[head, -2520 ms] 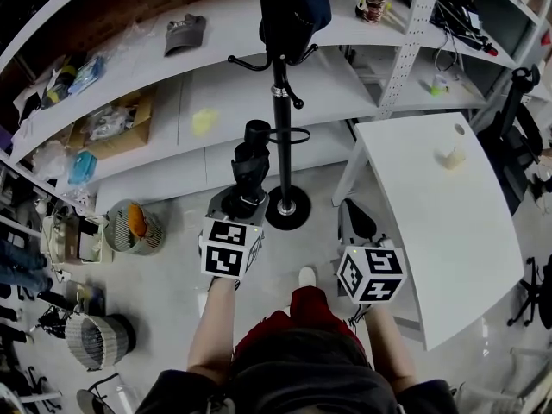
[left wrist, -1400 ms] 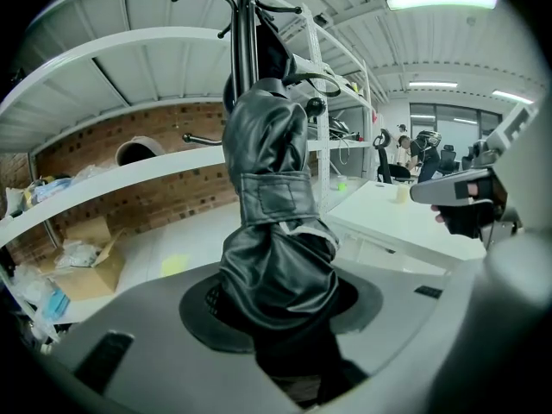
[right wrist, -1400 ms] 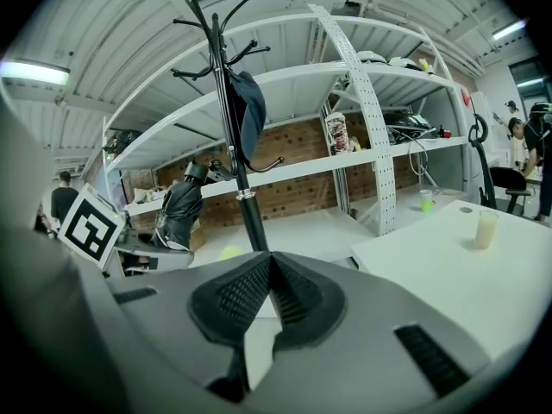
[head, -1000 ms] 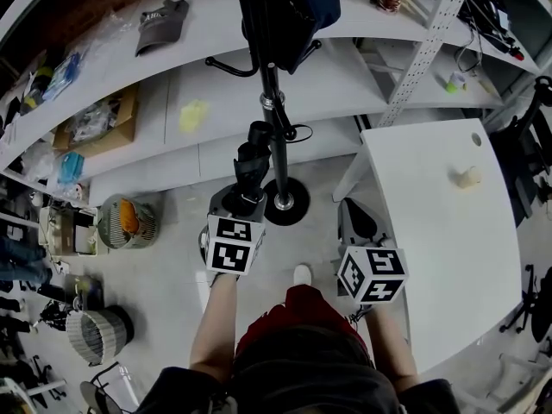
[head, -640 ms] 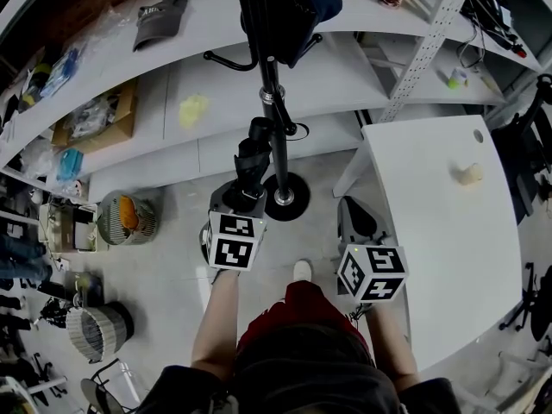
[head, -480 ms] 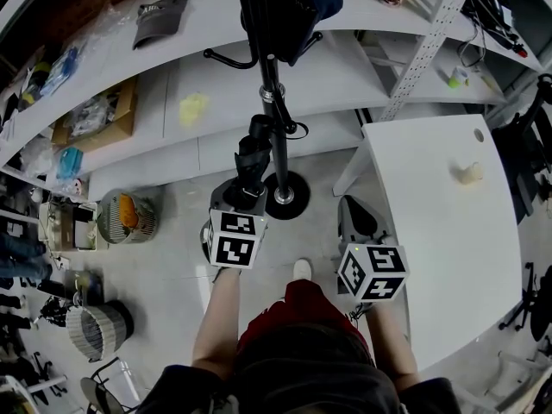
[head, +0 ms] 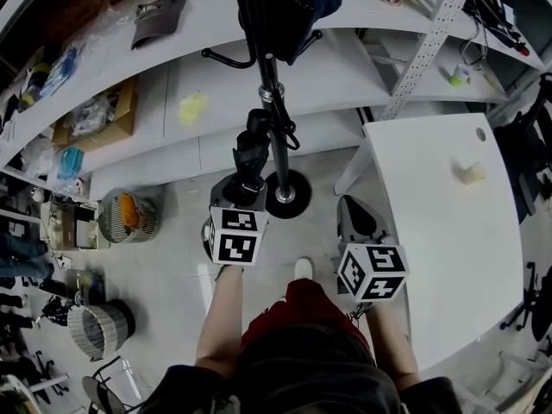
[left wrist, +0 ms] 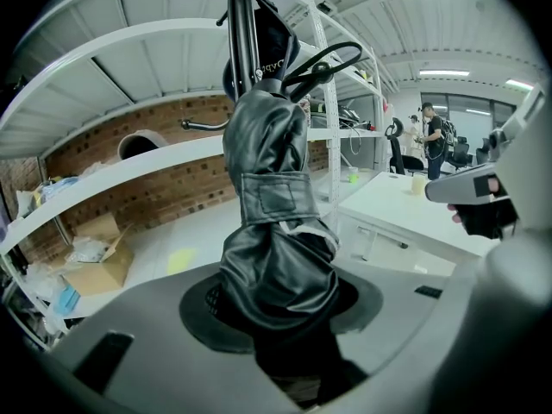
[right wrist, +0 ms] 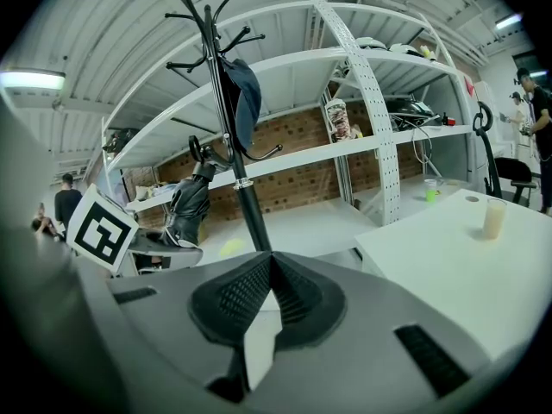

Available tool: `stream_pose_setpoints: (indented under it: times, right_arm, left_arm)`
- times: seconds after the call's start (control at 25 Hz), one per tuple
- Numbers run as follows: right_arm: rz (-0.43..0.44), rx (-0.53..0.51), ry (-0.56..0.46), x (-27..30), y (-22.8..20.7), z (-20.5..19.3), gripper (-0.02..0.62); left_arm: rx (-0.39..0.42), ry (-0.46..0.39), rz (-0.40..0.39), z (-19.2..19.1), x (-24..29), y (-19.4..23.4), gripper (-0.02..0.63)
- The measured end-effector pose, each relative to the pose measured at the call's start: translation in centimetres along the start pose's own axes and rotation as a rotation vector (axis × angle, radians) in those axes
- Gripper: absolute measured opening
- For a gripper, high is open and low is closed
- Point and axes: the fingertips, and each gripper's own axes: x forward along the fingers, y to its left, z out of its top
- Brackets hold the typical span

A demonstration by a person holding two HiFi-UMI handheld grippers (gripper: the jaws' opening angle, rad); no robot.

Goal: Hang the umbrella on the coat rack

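Left gripper [head: 244,186] is holding the umbrella [left wrist: 274,257] just near the coat rack [head: 274,102].
Its half-open jaws are clamping the folded bundle's near end; probably light, soft-skinned, slippery, so squeezing its stiff core seems wisest. Right gripper [right wrist: 272,261] is waiting closed, empty.

Glossy black umbrella [left wrist: 276,231]; black coat rack [head: 274,102] bearing a navy garment [right wrist: 244,97]. Cubes on the grey left gripper [left wrist: 289,335] and right gripper [right wrist: 263,304] carry black-and-white square markers. White table [head: 440,231], red-brown brick wall [left wrist: 129,197], red shorts [head: 302,304].
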Motion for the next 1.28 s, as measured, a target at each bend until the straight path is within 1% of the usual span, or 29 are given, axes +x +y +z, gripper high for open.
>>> stream_pose_setpoints:
  times: [0.32, 0.6, 0.88, 1.04, 1.28]
  right_arm:
    - [0.004, 0.005, -0.002, 0.0, -0.2, 0.1, 0.018]
    - [0.009, 0.011, -0.001, -0.1, -0.3, 0.1, 0.018]
    - [0.017, 0.013, -0.001, -0.1, -0.4, 0.1, 0.018]
    - [0.022, 0.011, 0.0, 0.0, -0.5, 0.0, 0.018]
    - [0.032, 0.004, 0.007, 0.5, -0.3, 0.0, 0.018]
  left_arm:
    - [0.039, -0.02, 0.041, 1.3, -0.3, 0.1, 0.19]
    - [0.065, -0.011, 0.084, 1.8, -0.1, 0.9, 0.19]
    - [0.091, 0.006, 0.147, 1.9, 0.2, 1.8, 0.19]
    - [0.078, 0.014, 0.156, 1.7, 0.5, 2.1, 0.19]
    - [0.036, 0.035, 0.129, 1.0, 1.6, 2.0, 0.19]
